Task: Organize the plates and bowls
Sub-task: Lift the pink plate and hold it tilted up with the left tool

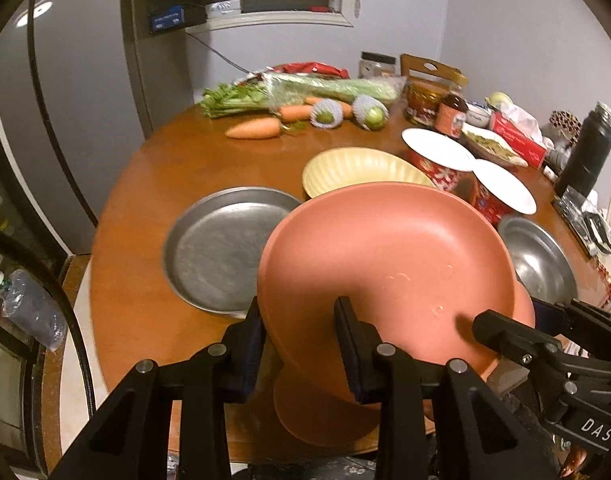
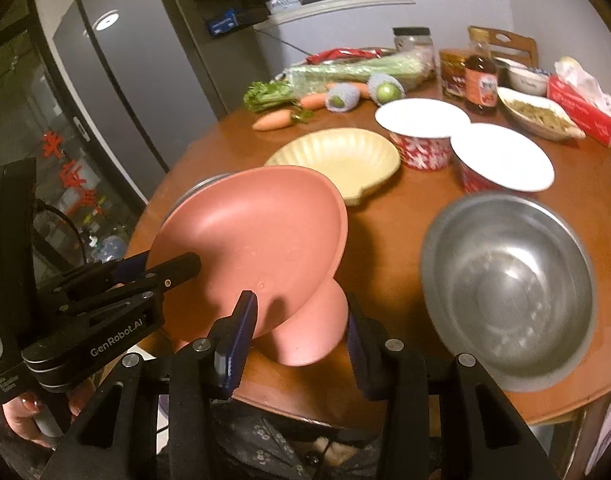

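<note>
A pink footed bowl (image 1: 385, 252) hangs tilted over the near edge of the round wooden table (image 1: 145, 184), and both grippers hold it. My left gripper (image 1: 297, 320) is shut on its near-left wall, one finger inside and one outside. From the right, my right gripper (image 1: 509, 314) clamps the opposite rim. In the right wrist view the pink bowl (image 2: 257, 240) leans left, my right gripper (image 2: 301, 320) pinches its wall above the foot, and my left gripper (image 2: 169, 260) bites the left rim. A steel plate (image 1: 225, 248), a yellow ribbed dish (image 1: 357, 168) and a steel bowl (image 2: 505, 288) rest on the table.
Two red paper bowls with white lids (image 2: 421, 128) (image 2: 501, 160) stand behind the yellow dish. Carrots (image 1: 253, 128), celery (image 1: 305, 92), jars, a sauce bottle (image 2: 481, 80), a tissue box (image 2: 581, 108) and a black flask (image 1: 585, 152) crowd the far side. A grey fridge (image 2: 117, 92) stands left.
</note>
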`<state>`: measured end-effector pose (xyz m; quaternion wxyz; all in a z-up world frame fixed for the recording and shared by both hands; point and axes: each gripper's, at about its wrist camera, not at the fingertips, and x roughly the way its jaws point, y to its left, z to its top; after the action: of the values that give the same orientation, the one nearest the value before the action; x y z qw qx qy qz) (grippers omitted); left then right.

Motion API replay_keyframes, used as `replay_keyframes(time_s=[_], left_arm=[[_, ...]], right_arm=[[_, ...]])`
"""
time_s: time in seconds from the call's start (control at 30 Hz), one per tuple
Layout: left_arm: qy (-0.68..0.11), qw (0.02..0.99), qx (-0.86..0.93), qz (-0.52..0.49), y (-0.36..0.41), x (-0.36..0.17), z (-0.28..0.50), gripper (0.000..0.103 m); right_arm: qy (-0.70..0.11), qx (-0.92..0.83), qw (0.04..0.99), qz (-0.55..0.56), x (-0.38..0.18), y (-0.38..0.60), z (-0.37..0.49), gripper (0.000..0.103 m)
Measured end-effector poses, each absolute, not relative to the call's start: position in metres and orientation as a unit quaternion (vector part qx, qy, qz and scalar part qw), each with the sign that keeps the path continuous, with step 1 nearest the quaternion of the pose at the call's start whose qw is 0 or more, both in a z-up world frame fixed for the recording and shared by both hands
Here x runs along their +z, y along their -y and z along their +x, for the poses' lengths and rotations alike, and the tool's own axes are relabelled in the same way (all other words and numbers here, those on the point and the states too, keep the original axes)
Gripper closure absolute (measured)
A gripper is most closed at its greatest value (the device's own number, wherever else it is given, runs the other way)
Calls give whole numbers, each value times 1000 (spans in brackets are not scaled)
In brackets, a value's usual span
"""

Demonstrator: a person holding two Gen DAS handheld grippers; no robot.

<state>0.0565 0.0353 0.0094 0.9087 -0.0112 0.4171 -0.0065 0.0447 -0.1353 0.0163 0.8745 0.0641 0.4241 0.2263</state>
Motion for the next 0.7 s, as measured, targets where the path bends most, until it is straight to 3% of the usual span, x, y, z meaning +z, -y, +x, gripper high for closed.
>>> replay_keyframes(time_s=[0.7], left_arm=[[-389, 919, 57, -25, -110, 50, 92, 68]], right_arm=[[-380, 294, 876, 41, 65, 56, 101, 59]])
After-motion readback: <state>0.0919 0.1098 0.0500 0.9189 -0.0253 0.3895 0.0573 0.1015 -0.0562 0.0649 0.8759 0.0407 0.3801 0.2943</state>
